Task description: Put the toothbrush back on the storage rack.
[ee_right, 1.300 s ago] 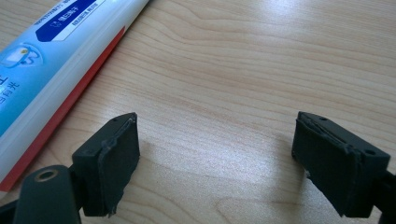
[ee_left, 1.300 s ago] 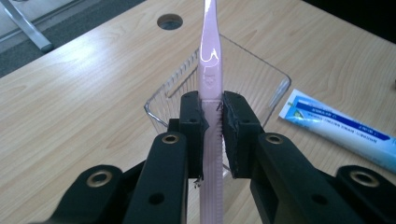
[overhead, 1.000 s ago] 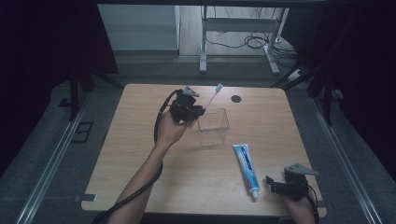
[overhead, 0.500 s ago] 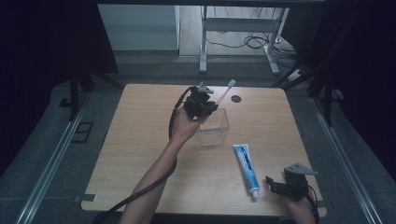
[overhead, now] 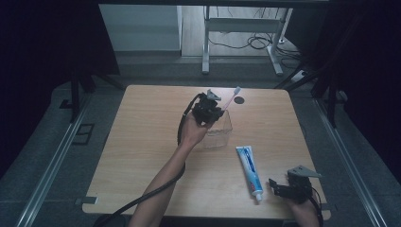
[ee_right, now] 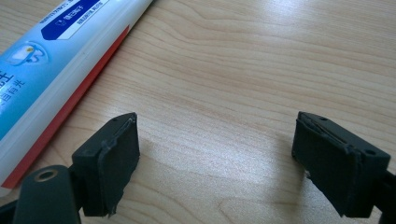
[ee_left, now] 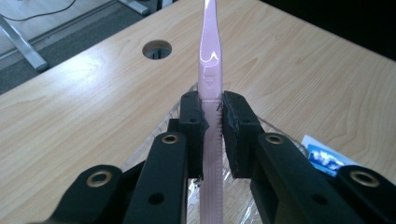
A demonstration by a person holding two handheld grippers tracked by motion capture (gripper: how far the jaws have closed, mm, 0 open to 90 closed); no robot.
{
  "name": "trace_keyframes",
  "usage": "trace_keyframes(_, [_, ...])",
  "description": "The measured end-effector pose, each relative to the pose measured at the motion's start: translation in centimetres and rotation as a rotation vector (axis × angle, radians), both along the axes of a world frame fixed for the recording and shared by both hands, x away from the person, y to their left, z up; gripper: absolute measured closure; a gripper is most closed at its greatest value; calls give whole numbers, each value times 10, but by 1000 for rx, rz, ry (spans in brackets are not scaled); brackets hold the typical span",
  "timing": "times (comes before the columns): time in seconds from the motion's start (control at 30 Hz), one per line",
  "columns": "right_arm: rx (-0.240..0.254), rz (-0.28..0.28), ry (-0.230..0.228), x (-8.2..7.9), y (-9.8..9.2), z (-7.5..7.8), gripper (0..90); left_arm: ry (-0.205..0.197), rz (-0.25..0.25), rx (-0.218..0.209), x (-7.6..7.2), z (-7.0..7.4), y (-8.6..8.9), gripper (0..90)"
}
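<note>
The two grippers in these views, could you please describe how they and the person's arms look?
Both the left gripper and the right gripper are matte black, each with two blocky jaws. Their pads are dark and rubbery, worn at the edges, and brass-ringed holes mark the linkage. A grey three-cornered plate tops each. A black cable trails along the left forearm. The forearms are bare, with no sleeves visible.

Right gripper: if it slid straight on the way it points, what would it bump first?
Probably nothing: the right gripper has open jaws over bare table. The toothpaste lies off to one side, though depth is uncertain.
</note>
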State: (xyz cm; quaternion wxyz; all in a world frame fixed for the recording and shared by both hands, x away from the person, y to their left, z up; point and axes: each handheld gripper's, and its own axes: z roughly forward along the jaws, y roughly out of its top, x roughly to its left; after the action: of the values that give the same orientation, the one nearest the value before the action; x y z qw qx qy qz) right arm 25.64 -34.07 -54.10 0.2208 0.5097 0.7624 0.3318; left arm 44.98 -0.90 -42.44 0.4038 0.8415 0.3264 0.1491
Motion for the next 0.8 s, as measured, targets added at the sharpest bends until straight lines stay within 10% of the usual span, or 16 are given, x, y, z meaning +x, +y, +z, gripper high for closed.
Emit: trace_keyframes(0.8, [-2, 6, 0, 0, 0, 0, 144, 34, -9, 70, -11, -31, -3, 788])
